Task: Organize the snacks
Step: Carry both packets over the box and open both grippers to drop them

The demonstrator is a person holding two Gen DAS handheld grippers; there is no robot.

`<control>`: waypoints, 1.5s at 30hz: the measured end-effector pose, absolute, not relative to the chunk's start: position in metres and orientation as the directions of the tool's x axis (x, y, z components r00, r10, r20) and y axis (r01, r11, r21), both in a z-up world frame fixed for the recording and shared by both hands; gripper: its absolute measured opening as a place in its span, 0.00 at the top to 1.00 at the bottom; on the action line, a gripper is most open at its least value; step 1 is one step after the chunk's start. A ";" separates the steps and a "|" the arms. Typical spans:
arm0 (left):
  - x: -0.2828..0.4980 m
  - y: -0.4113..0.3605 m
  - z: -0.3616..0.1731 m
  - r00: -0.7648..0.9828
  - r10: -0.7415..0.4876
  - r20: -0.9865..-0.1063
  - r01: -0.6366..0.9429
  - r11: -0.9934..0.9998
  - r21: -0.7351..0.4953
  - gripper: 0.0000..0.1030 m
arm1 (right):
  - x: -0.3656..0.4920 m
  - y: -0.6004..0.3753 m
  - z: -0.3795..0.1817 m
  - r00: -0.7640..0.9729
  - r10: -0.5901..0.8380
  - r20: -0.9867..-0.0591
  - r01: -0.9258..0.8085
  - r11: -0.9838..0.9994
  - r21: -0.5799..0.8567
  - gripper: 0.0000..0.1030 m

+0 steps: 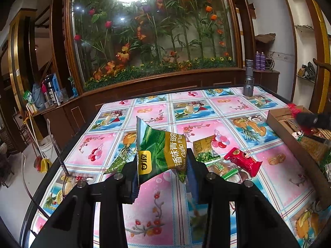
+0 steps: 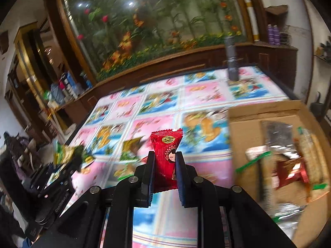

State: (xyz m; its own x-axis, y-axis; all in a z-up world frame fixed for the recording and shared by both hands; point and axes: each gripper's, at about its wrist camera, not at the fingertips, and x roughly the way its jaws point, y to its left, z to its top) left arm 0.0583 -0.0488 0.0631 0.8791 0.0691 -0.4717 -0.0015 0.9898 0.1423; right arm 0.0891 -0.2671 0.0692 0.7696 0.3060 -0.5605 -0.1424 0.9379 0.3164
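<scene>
The left gripper (image 1: 162,172) is clamped on a green pea snack packet (image 1: 160,150), its jaws pressing the lower part so the packet stands up between them above the surface (image 1: 157,113), which wears a pink and blue patterned cloth. Just beyond it on the cloth lie another green pea packet (image 1: 204,147), a red candy packet (image 1: 243,161) and a clear-wrapped snack (image 1: 222,168) close together. The right gripper (image 2: 164,170) is closed on a second red candy packet (image 2: 166,157), held upright over the surface. To its right sits an open cardboard box (image 2: 244,142), holding several blurred wrapped snacks. At the far edge of the surface a grey flashlight (image 1: 248,78) stands upright. A pair of glasses (image 1: 66,177) rests near the left edge.
</scene>
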 end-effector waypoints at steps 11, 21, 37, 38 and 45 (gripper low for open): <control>0.055 -0.055 0.062 0.881 0.066 -0.469 0.006 0.989 0.149 0.64 | 0.074 -0.371 0.066 0.823 0.187 -0.536 0.067 0.905 0.420 0.81; 0.038 -0.089 0.072 0.872 -0.034 -0.489 0.089 0.992 0.090 0.64 | 0.063 -0.430 0.062 0.837 0.154 -0.525 0.150 0.858 0.491 0.81; 0.042 -0.245 0.061 0.679 -0.418 -0.603 0.460 0.883 -0.094 0.64 | 0.055 -0.458 0.055 0.828 0.199 -0.525 0.135 0.837 0.530 0.81; 0.044 -0.252 0.061 0.671 -0.430 -0.604 0.473 0.876 -0.097 0.64 | 0.055 -0.458 0.055 0.826 0.206 -0.525 0.130 0.836 0.533 0.81; 0.061 -0.301 0.050 0.611 -0.471 -0.636 0.512 0.848 -0.136 0.64 | 0.056 -0.455 0.053 0.812 0.231 -0.536 0.116 0.837 0.535 0.81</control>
State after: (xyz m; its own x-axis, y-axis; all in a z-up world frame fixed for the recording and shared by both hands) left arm 0.0609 -0.3006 0.0504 0.6109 -0.4708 -0.6364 0.5120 0.8481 -0.1359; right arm 0.0564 -0.4554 0.0527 0.8118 0.2306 -0.5364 0.1157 0.8370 0.5349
